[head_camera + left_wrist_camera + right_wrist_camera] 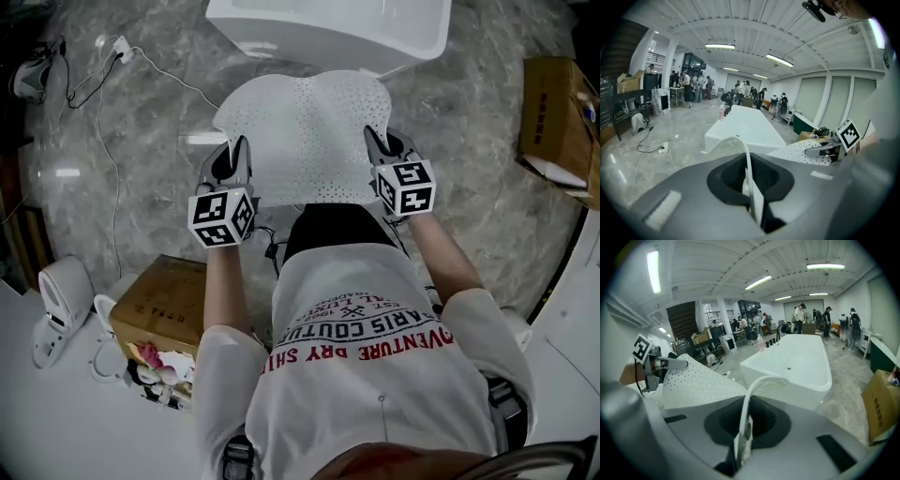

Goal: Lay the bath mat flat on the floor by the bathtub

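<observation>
The bath mat (305,136) is a white perforated sheet, held in the air in front of the white bathtub (328,28). My left gripper (236,155) is shut on the mat's near left corner, and my right gripper (375,145) is shut on its near right corner. In the left gripper view the mat's thin edge (749,173) runs up between the closed jaws, with the tub (745,129) beyond. The right gripper view shows the mat edge (745,420) pinched the same way, the sheet (696,380) spreading left and the bathtub (797,362) ahead.
Grey marble floor (150,122) lies around the tub. A cardboard box (159,305) with clutter sits at my left, another box (558,127) at right. A cable and power strip (112,47) trail at the far left. People stand far off in the room (740,89).
</observation>
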`<state>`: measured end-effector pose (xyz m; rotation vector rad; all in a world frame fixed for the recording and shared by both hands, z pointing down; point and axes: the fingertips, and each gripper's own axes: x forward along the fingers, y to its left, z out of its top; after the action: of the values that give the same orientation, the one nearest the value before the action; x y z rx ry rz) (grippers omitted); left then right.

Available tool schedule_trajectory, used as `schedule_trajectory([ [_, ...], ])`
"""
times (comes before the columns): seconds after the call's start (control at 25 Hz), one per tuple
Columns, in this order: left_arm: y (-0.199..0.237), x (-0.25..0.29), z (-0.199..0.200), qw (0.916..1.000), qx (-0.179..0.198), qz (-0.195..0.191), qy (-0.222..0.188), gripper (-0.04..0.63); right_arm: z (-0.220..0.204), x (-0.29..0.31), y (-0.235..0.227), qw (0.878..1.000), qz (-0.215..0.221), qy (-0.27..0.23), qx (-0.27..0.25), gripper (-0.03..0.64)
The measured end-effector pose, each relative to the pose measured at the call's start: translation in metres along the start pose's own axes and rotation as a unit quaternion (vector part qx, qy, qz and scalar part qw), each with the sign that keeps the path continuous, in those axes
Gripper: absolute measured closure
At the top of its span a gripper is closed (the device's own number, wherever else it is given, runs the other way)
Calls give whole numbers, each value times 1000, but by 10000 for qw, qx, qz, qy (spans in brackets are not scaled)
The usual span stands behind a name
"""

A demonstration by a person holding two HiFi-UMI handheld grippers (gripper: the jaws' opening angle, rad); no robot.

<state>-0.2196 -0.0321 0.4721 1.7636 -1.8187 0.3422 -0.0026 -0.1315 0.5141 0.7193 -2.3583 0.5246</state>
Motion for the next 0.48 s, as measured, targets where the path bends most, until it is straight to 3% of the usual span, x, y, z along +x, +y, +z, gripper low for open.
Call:
schedule_trajectory([
  [0.2, 13, 63, -29, 9988, 328, -273, 240, 575, -42, 43, -31, 9994, -202, 196, 193, 600],
  [0.48, 55, 148, -84, 9952, 464, -650, 569, 575, -88, 115, -62, 9945, -798, 144, 655, 600],
])
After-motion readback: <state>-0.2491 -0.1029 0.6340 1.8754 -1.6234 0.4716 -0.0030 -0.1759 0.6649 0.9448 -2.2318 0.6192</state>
